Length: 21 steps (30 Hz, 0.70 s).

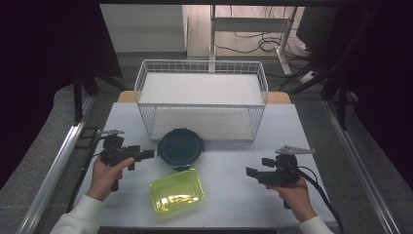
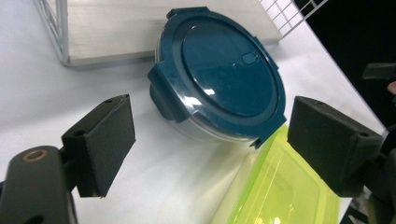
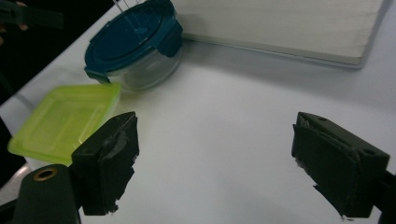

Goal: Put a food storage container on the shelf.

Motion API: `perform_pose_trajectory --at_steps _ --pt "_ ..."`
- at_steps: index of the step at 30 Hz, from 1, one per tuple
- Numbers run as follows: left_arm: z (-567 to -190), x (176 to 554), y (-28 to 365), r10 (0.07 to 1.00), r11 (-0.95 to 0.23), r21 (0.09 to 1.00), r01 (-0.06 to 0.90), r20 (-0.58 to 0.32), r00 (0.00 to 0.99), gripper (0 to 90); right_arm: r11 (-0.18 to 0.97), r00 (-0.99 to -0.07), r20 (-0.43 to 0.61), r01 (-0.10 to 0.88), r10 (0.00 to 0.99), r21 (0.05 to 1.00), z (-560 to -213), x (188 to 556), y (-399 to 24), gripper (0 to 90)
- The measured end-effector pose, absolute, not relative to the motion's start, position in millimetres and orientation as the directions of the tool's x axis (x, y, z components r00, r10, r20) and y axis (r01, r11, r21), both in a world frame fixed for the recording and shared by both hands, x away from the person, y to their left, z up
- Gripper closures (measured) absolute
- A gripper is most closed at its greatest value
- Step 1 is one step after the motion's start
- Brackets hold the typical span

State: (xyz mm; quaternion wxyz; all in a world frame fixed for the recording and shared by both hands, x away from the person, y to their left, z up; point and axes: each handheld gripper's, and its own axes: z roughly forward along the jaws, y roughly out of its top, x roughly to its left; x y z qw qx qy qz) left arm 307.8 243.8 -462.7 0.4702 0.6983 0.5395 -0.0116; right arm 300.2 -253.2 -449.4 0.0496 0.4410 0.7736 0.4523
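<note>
We've got both grippers (image 1: 155, 154) (image 1: 247, 171) wide open and empty, so the round tub (image 1: 180, 147) and green box (image 1: 177, 191) still sit near the basket (image 1: 201, 68), nothing loaded yet.

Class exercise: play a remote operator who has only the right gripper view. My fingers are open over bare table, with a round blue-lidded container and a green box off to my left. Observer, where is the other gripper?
Observer: The left gripper sits just left of the round container, its fingers wide open with nothing between them.
Operator: Is it touching the container?
Observer: No. In the left gripper view a strip of table separates the fingers from it.
Operator: What is that pale board behind the container?
Observer: It is the floor of a white wire basket with tall sides, at the far side of the table.
Operator: Where is my gripper in relation to the green box?
Observer: The right gripper is to the right of the green box, clear of it.
</note>
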Motion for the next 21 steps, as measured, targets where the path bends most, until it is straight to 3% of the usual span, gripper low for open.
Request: perform_pose_trajectory --at_steps 21 --pt "-485.3 337.8 232.9 0.689 0.065 0.565 0.822 -0.622 0.373 13.7 0.185 -0.572 0.520 0.766 0.634 0.616 -472.2 367.0 -161.9 14.4"
